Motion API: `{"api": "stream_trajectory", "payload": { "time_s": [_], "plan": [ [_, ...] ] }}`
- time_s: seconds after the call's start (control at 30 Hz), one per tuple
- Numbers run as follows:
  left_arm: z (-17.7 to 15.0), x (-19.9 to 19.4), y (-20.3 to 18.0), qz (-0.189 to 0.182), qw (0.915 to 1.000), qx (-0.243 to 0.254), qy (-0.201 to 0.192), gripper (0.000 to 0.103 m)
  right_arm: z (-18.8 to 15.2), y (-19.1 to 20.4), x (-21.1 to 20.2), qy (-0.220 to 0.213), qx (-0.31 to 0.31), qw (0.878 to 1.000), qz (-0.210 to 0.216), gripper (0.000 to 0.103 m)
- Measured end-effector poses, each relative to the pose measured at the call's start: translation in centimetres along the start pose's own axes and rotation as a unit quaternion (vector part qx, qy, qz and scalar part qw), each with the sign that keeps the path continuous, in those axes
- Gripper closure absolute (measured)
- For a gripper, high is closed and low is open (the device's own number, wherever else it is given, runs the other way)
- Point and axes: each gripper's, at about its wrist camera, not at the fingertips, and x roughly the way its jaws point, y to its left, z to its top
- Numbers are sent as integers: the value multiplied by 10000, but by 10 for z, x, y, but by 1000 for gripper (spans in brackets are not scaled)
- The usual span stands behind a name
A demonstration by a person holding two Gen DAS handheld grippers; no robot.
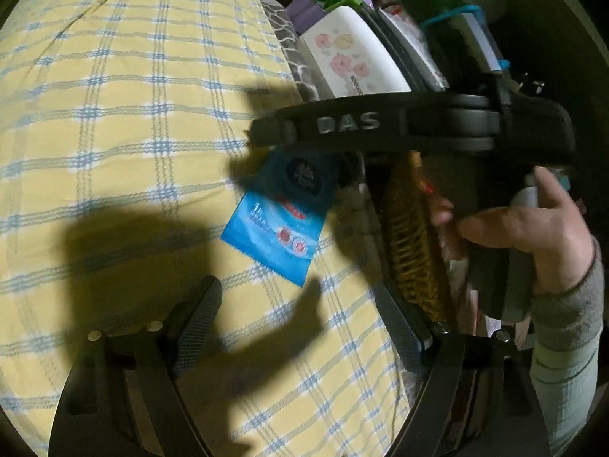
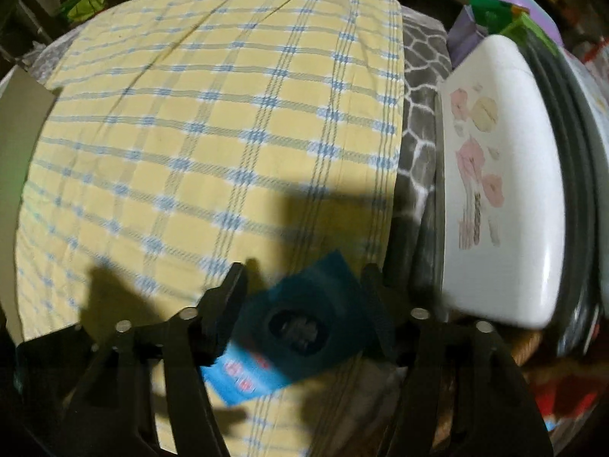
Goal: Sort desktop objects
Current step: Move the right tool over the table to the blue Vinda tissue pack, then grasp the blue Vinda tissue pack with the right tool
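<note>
A blue packet (image 1: 279, 217) lies flat on the yellow checked cloth (image 1: 125, 122) near its right edge. My left gripper (image 1: 300, 304) is open and empty, low over the cloth, just short of the packet. My right gripper (image 1: 266, 129) reaches in from the right above the packet's far end, held by a hand (image 1: 533, 228). In the right wrist view the right gripper (image 2: 304, 285) is open, its fingers (image 2: 228, 297) standing either side of the packet (image 2: 300, 327). I cannot tell whether they touch it.
A white tray with pink flowers (image 2: 502, 175) stands on edge along the cloth's right side, with dark trays behind it. A wicker basket (image 1: 411, 243) sits right of the packet. A grey patterned cloth (image 2: 418, 114) lies under the yellow one.
</note>
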Motion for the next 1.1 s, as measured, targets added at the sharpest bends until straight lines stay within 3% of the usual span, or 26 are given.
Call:
{"api": "stream_trajectory", "payload": {
  "time_s": [0.17,0.3,0.37,0.43,0.53,0.6,0.67,0.77,0.87,0.93,1.0,1.1],
  "plan": [
    [5,3,-1,-89,9999,-30,-92,18,-4,-7,9,22,111,9997,229,35],
    [8,6,0,-104,9999,-23,-134,17,-15,-5,0,-68,178,9985,510,72],
    [8,7,-1,-79,9999,-2,-149,17,-21,-4,-4,-76,285,9978,596,78],
    [7,8,-4,-21,9999,126,-102,17,-29,-3,-8,-47,392,9960,806,98],
    [3,9,-11,158,9985,526,74,17,-41,2,-11,-14,494,9900,1320,98],
    [1,9,-14,242,9974,654,153,23,-50,9,-9,7,487,9876,1493,98],
    [-4,9,-15,336,9958,791,314,56,-56,18,-8,47,505,9860,1591,98],
    [-11,12,-17,462,9931,957,504,68,-66,21,-5,-1,673,9813,1803,98],
    [-14,11,-12,317,9956,719,514,69,-76,14,-16,-153,924,9735,2087,96],
    [-13,10,-7,209,9970,553,505,70,-84,13,-37,-358,997,9765,1877,92],
    [-14,9,-6,236,9970,567,481,81,-96,17,-58,-502,798,9873,1276,87],
    [-16,10,-4,145,9973,540,475,82,-111,17,-65,-344,553,9949,768,87]
  ]
}}
